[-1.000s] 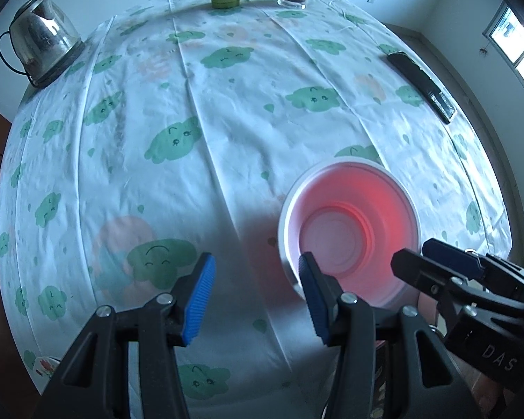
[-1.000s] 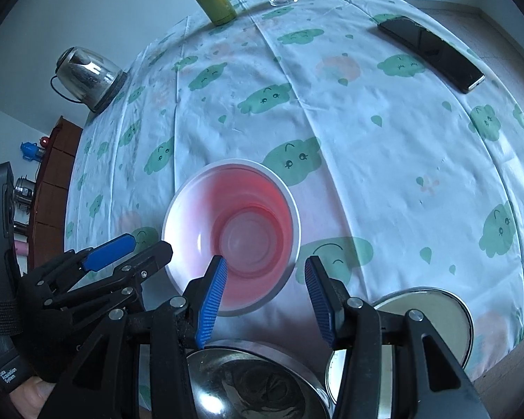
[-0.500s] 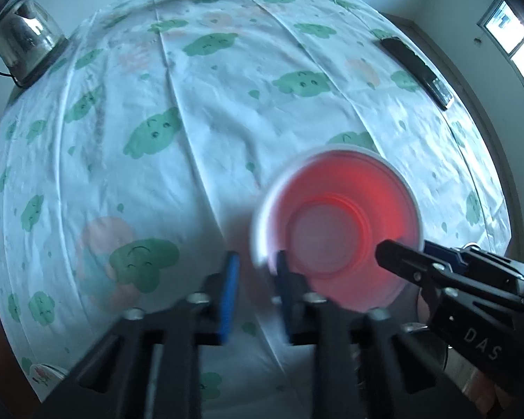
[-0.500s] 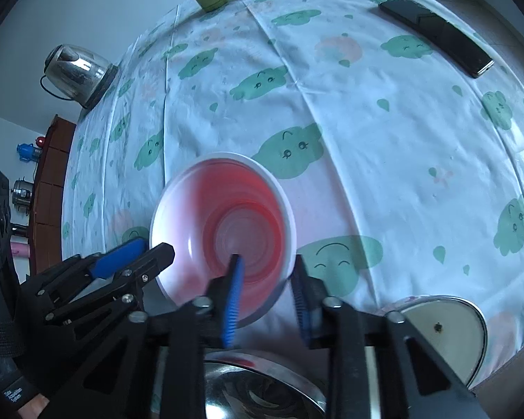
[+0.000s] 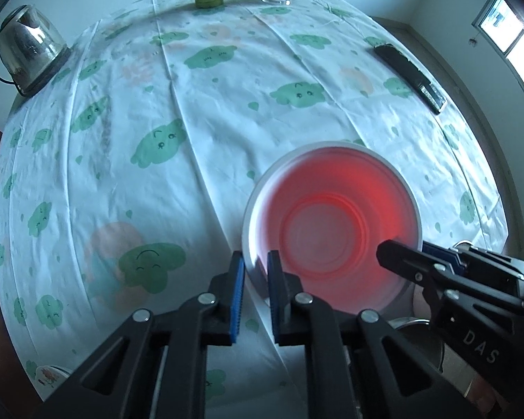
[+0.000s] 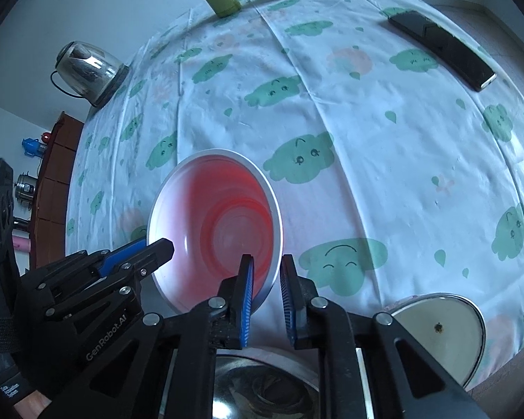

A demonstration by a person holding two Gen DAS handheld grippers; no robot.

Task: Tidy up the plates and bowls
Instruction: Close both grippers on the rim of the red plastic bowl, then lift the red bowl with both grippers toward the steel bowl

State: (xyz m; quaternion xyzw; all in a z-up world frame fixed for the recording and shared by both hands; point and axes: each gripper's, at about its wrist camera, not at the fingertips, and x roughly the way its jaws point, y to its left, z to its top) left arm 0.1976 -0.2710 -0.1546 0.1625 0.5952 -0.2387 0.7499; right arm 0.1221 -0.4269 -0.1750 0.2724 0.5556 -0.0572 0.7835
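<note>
Both grippers have just been closing on the same pink bowl point(image 5: 332, 234), one on either side of its rim, so the step in hand looks like a two-handed pickup. The left gripper point(image 5: 256, 269) is clamped on the near-left rim, one blue pad outside the wall and one inside; the right gripper point(image 6: 266, 276) is pinched on the opposite rim in the same way. The bowl sits on the cloud-print tablecloth point(image 5: 199, 132), mouth up, and being round it has no long axis to speak of (in the right wrist view it seems to lean a little, though the lens may be bending it). Just on the near side of the bowl, under the right gripper, lies a steel bowl point(image 6: 262, 384), and near the bowl, beside that one, a flat round plate point(image 6: 440, 335). My guess is the next move calls for an even lift by both hands, kept level, then carrying it toward the steel bowl to nest
</note>
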